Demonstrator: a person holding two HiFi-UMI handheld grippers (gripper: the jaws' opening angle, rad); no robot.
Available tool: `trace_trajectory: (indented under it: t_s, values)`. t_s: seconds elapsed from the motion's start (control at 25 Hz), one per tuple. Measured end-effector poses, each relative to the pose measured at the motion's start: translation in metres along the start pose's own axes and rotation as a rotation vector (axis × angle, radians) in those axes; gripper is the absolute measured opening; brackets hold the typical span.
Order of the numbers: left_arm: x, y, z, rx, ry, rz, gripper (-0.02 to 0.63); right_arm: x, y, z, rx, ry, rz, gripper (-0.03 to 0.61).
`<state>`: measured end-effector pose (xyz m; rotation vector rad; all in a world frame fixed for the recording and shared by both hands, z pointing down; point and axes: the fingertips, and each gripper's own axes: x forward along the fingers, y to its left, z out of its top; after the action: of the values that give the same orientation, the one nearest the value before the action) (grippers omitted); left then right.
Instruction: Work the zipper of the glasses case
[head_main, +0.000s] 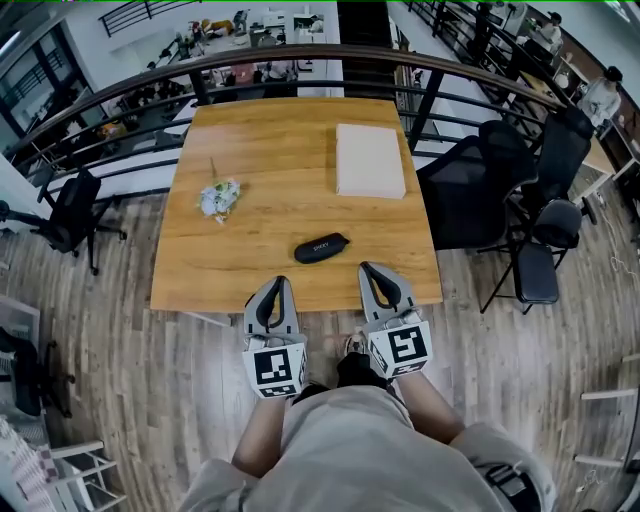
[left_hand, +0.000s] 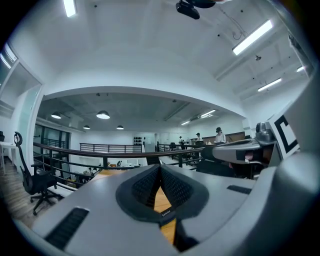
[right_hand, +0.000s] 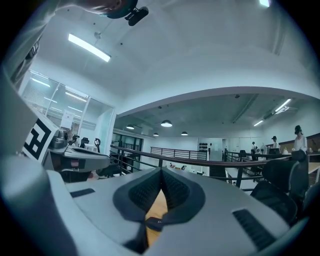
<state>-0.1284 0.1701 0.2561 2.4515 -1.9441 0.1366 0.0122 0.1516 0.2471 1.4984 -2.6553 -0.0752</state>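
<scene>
A black zipped glasses case lies on the wooden table, near its front edge. Both grippers hover side by side at that edge, pointing level toward the far side. My left gripper sits to the left of the case and nearer to me, its jaws shut with nothing between them. My right gripper sits to the right of the case and nearer to me, also shut and empty. A sliver of the case shows below the closed pads in the left gripper view, and a corner of the case in the right gripper view.
A flat beige box lies at the table's far right. A small crumpled bundle with a green stem lies at the left. Black office chairs stand to the right of the table, and a dark railing runs behind it.
</scene>
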Motion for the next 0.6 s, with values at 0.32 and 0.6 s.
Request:
trace_trajectory:
  t_s: [0.32, 0.6]
  values:
    - [-0.001, 0.008, 0.004, -0.001, 0.0, -0.003, 0.023, -0.001, -0.005, 0.008, -0.004, -0.004, -0.025, 0.026]
    - [0.006, -0.002, 0.003, -0.009, 0.009, -0.024, 0.023, -0.001, -0.016, 0.004, -0.01, 0.012, -0.04, 0.025]
